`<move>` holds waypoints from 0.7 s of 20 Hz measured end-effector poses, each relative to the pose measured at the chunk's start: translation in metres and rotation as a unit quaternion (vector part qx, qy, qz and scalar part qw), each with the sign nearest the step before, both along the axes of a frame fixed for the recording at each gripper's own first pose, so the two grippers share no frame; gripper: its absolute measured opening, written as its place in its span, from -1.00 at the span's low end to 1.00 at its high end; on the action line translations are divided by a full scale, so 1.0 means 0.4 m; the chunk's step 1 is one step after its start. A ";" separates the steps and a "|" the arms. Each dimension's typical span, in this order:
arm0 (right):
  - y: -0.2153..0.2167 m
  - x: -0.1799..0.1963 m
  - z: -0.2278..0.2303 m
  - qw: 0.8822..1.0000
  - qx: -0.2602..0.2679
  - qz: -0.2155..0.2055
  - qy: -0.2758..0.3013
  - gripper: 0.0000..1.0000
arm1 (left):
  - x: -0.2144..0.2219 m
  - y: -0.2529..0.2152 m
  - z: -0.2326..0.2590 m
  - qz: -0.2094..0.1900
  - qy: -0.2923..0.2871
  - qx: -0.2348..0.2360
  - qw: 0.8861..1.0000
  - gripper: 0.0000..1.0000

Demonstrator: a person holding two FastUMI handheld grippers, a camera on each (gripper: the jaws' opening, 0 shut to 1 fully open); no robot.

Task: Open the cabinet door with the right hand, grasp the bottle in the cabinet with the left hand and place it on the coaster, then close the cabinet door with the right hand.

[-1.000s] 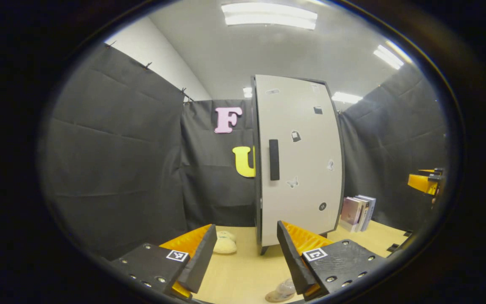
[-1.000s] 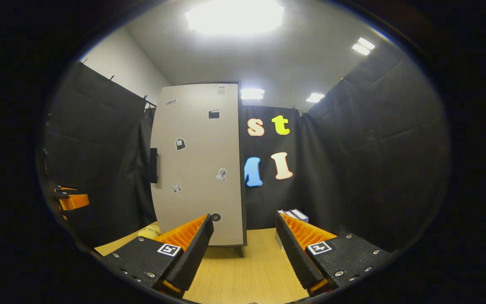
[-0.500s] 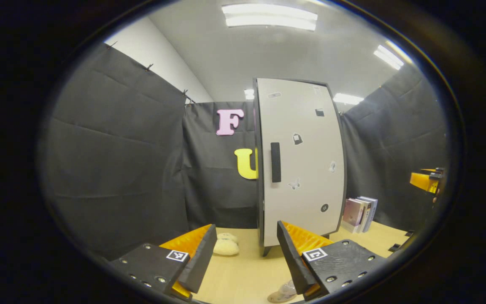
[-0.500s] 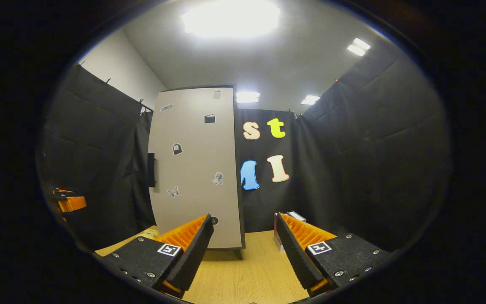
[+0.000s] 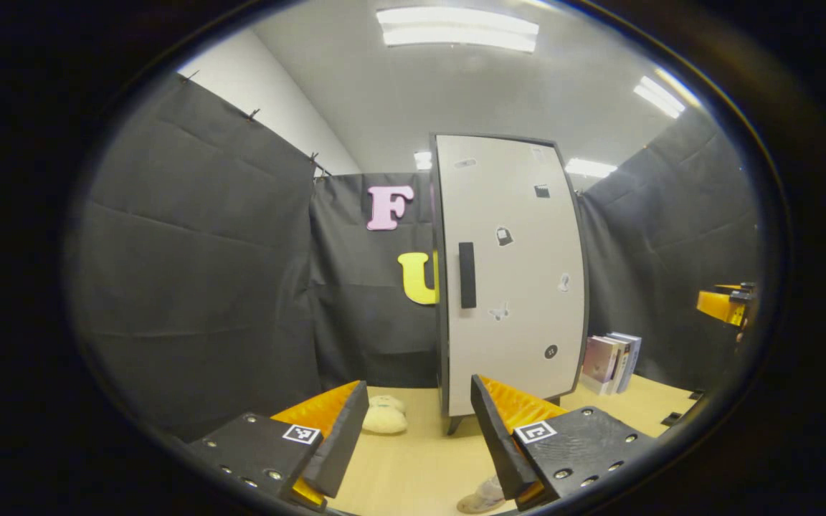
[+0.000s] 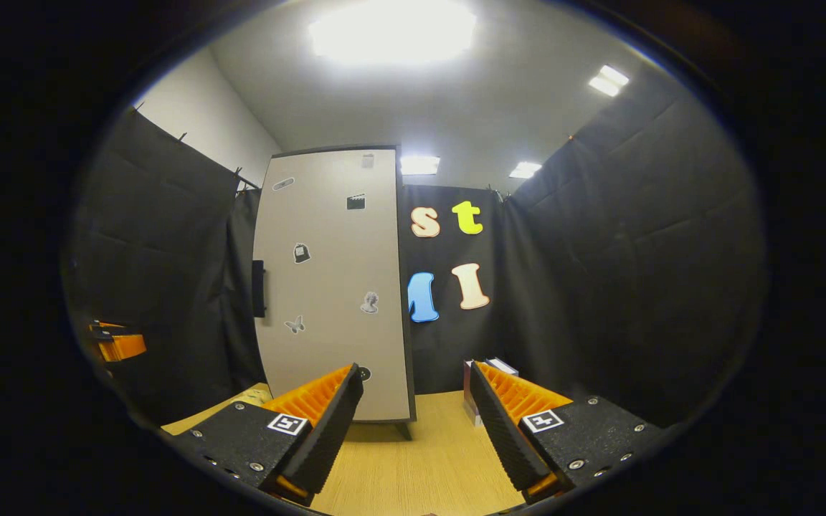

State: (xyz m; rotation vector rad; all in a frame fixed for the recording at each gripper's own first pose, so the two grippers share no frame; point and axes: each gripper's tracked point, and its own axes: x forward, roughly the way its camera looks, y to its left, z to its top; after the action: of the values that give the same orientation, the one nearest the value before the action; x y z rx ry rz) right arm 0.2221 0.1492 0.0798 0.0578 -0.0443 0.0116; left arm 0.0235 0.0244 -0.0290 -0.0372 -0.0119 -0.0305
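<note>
Cabinet (image 5: 510,272): door (image 6: 330,287) closed, stands upright on table (image 5: 413,459), straight ahead of both my grippers, well apart from each.

Item 1, my left gripper (image 5: 419,437): fingers apart, nothing betw. them, held above table. Beyond it, in left gripper view: a pale cushion-like lump (image 5: 384,417) on table just left of cabinet foot; a small clear obj. (image 5: 481,494) at bottom edge by my rt finger, can't tell what it is. Door handle (image 5: 466,274), dark vertical bar, sits near door's left edge. Stickers (image 5: 503,236) scattered on door front. Books (image 5: 610,360) stand on table just right of cabinet. My right gripper (image 5: 725,307) shows at far right edge, partly cut off.

Item 2, my right gripper (image 6: 413,423): fingers apart, empty, above table. Beyond it, in right gripper view: door front w/ stickers, handle on its left edge; books behind my rt finger, mostly hidden; my left gripper at far left edge.

Bottle: not visible w/ door closed.
</note>
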 end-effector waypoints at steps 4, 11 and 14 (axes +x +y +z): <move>0.002 0.001 0.002 1.000 -0.002 0.000 -0.002 0.86 | 0.013 0.013 0.007 0.001 -0.003 0.001 1.000 0.75; 0.003 0.004 0.003 1.000 -0.003 -0.001 -0.003 0.86 | 0.021 0.022 0.006 0.000 -0.004 0.004 1.000 0.65; 0.004 0.005 0.003 1.000 -0.004 -0.001 -0.003 0.86 | 0.025 0.023 0.001 -0.003 -0.003 0.004 1.000 0.65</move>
State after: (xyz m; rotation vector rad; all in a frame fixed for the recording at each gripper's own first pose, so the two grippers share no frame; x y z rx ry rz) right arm 0.2240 0.1509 0.0812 0.0502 -0.0502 0.0091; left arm 0.0336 0.0338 -0.0284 -0.0300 -0.0179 -0.0362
